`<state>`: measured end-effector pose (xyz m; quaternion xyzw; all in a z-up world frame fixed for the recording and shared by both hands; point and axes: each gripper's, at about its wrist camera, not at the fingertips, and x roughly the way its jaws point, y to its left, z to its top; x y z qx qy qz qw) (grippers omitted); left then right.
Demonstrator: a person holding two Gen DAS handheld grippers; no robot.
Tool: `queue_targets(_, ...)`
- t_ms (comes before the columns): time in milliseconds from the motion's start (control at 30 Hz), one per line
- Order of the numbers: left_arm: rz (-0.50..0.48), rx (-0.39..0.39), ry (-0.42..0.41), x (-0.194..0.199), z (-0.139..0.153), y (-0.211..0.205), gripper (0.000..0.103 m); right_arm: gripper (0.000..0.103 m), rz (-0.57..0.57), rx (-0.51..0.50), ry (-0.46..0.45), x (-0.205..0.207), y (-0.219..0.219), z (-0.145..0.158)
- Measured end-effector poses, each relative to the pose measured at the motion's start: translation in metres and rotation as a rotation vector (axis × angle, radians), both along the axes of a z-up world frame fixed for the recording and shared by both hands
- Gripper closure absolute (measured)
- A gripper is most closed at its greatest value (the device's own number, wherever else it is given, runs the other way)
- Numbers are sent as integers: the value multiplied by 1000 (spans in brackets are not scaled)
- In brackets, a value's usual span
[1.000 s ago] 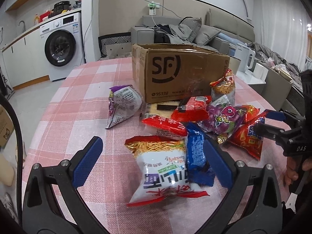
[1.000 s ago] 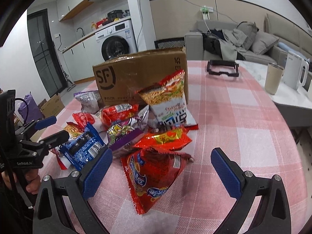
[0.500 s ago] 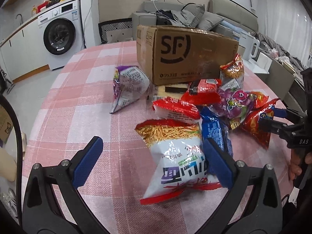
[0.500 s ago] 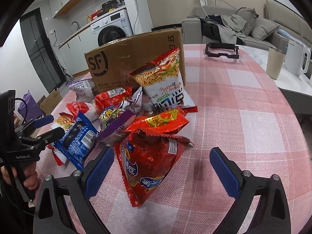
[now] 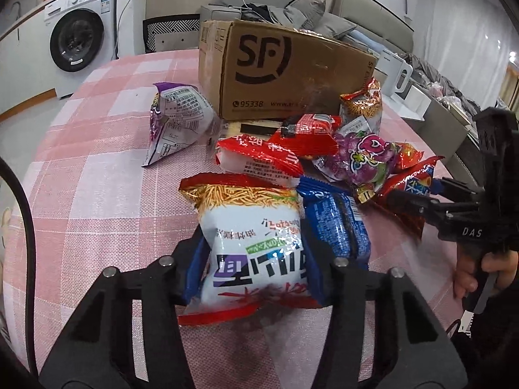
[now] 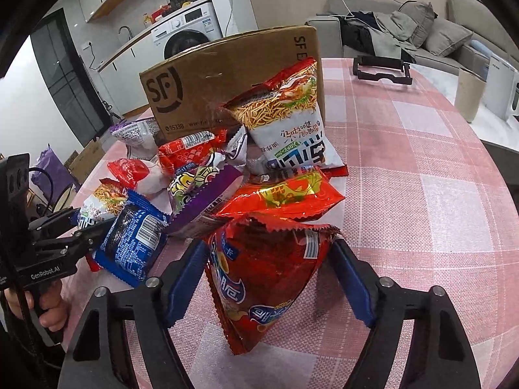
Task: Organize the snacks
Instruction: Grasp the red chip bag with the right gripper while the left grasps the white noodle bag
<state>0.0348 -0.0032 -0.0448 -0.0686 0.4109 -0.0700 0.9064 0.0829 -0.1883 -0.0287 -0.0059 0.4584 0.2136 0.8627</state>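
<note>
The left claw (image 5: 254, 267) pinches the white noodle-snack bag (image 5: 251, 240) lying on the pink checked tabletop (image 5: 97, 168). The right claw (image 6: 269, 275) is narrowed around the red chip bag (image 6: 269, 272), both pads touching it, in front of the cardboard box (image 6: 233, 74).

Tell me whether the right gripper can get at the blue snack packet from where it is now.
Probably not directly. The right gripper has its jaws around the red chip bag, and the blue snack packet lies off to its left, right beside the left gripper, which is nearer.
</note>
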Motion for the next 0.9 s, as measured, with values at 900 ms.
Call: queue_targets(900, 22, -33, -147, -39, 56, 11, 56, 54, -8, 164, -147, -55, -35, 47)
